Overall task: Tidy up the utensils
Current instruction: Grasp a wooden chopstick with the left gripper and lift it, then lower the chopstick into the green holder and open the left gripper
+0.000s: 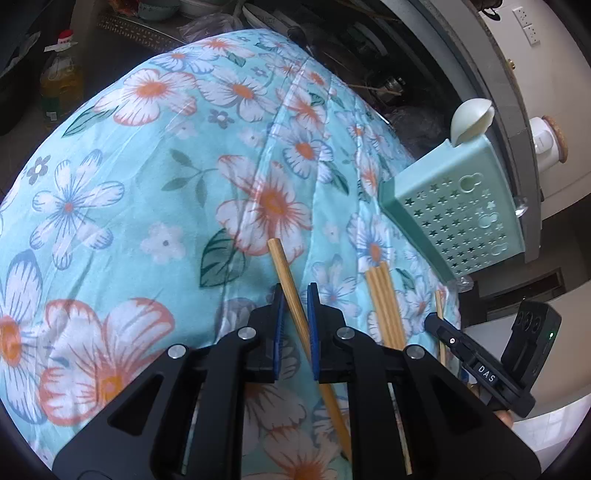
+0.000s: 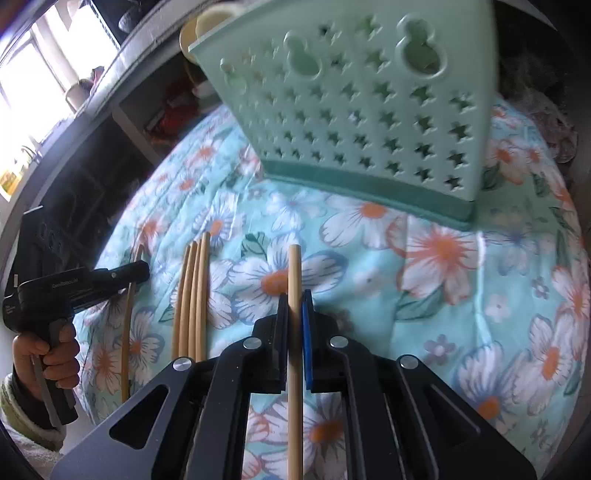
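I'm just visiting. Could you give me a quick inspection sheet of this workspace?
Surface: floral cloth, wrinkled.
Job's things: green holder on the cloth; loose chopsticks lying side by side.
Clutter: oil bottle beyond the cloth.
Grippers: left gripper, jaws closed on a slanted chopstick; right gripper, jaws closed on a straight chopstick.
Cables: nothing seen.
Surroundings: wall sockets; bright window.

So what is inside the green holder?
A pale spoon sticks out of the green holder's top. Through the star holes only dark gaps show; its walls cover anything else inside.
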`<state>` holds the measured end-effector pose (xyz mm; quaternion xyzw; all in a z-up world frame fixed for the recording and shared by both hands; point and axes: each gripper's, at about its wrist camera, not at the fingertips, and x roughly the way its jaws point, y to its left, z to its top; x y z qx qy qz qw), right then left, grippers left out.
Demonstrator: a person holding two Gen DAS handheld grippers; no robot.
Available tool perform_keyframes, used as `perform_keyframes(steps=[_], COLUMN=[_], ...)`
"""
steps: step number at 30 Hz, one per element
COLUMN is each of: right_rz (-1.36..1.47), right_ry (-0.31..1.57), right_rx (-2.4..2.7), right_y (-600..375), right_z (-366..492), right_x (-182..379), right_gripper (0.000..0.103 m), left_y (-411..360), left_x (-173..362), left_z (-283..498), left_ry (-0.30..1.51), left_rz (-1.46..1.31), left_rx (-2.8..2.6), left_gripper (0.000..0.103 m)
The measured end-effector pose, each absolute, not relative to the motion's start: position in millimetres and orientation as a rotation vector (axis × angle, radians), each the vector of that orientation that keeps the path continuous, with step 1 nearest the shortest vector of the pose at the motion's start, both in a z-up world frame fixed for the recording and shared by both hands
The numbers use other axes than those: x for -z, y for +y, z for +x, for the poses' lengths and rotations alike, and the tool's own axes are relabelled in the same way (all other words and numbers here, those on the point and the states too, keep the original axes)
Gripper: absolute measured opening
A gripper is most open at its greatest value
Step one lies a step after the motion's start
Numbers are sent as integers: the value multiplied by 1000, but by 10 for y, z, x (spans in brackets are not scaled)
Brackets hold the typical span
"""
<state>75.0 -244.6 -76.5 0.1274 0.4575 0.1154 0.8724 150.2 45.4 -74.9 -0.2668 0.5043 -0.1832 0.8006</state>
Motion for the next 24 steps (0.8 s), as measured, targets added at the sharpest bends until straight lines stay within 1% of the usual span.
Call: perform_keyframes(steps=[5,11,12,20,24], right_rz=[331,361,362,380,385], right_ry=[930,911,906,881,881], right_rx=[-226,-216,-217,-216,-216], right_y=[-2620,-2746,-2754,-2841,-2882], right_z=[656,595,586,528,507], right_x=[769,777,771,744,747], right_gripper=[7,7,7,7,7], left_y=[453,272,226,35,-89], left_x=[514,-216,-390,-1266,-1824], left_z=[1471,1323,1285,1207,1326], left_ry=[1040,893,856,655,493], left_rz=[-600,-499,-471,-384,-361], left_rx=[458,588,612,714,734], left_gripper=[7,5,5,5,5])
